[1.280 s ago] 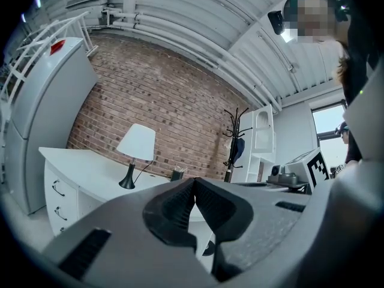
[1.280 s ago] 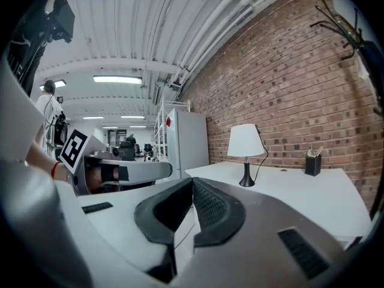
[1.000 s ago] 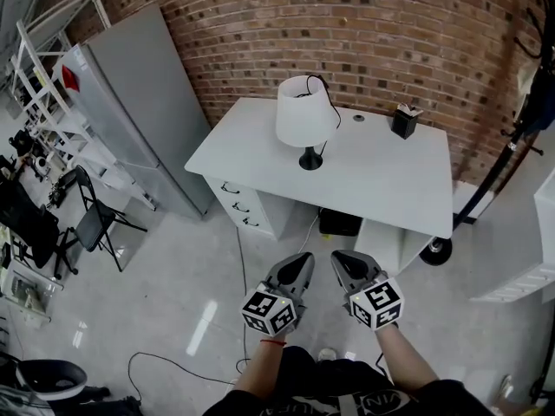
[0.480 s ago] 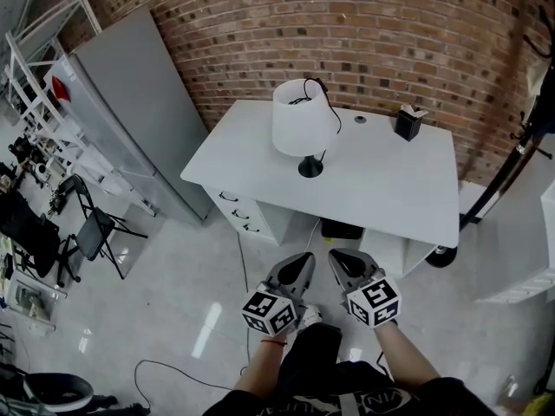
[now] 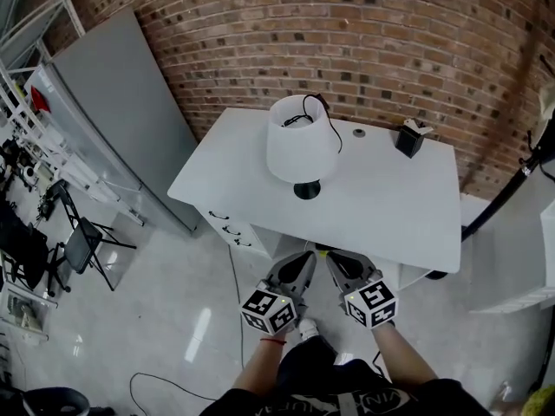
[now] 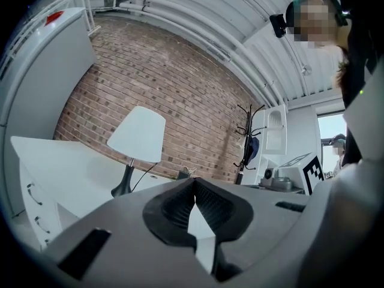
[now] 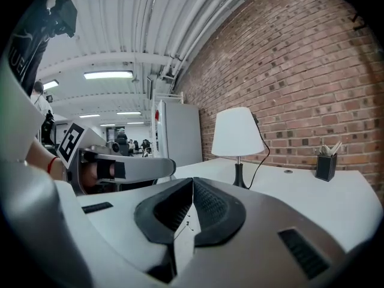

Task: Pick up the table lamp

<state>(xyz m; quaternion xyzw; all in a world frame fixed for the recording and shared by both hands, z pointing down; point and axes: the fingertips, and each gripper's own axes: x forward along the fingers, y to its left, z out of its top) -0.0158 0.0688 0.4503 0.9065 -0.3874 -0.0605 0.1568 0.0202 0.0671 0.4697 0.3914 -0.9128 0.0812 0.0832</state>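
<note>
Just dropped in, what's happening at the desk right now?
A person holds the left gripper and right gripper side by side in front of a white desk. Both are shut and empty. The table lamp, a white shade on a black base, stands untouched on the desk. A small black pen holder sits off to its right in the head view. Neither gripper has reached the desk yet.

No readable text anywhere; only coded square markers [image 5: 269, 309] on left gripper [image 5: 303, 256] and right gripper [image 5: 334, 258] cubes
</note>
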